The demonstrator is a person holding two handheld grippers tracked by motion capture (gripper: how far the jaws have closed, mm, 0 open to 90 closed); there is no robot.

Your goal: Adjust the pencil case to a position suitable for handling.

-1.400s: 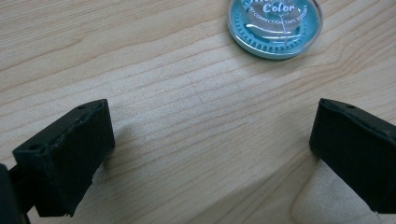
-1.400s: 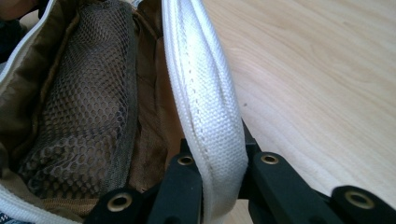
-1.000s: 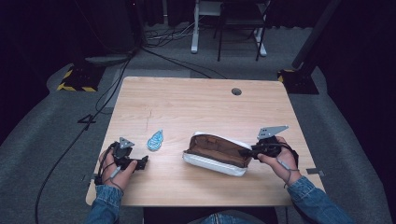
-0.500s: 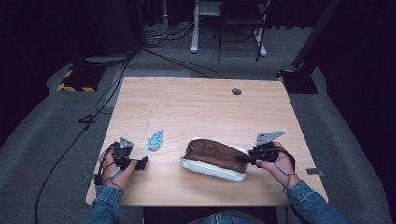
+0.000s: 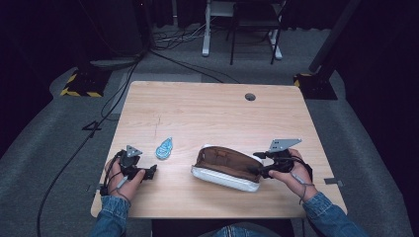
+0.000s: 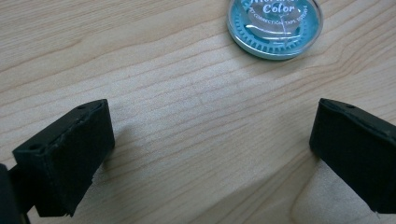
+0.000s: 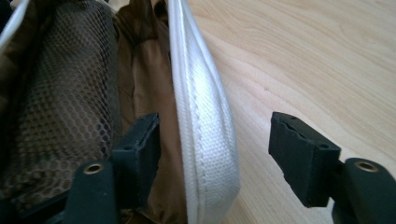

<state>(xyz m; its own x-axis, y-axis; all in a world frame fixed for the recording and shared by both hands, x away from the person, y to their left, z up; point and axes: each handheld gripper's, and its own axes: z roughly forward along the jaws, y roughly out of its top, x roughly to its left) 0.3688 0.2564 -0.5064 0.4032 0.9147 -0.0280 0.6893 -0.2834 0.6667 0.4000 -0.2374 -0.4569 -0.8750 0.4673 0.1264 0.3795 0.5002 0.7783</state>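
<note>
Slid nearer and a little leftward over the last second: white pouch (image 5: 225, 173), brown lining open upward, now lying on the near right part of the wooden surface (image 5: 207, 113). Dragged there, probably, by the right tool (image 5: 257, 167), whose jaws stand apart and straddle the pouch's white rim (image 7: 201, 140), 1 jaw inside against the mesh pocket (image 7: 56, 93), the other outside over bare wood; not yet closed on the fabric. Unchanged at near left: left tool (image 5: 148, 171), jaws wide apart and holding nothing, resting low with the round teal tin (image 6: 274, 25) just beyond it. Suggests a pouch being positioned for loading, likely with that tin.
</note>
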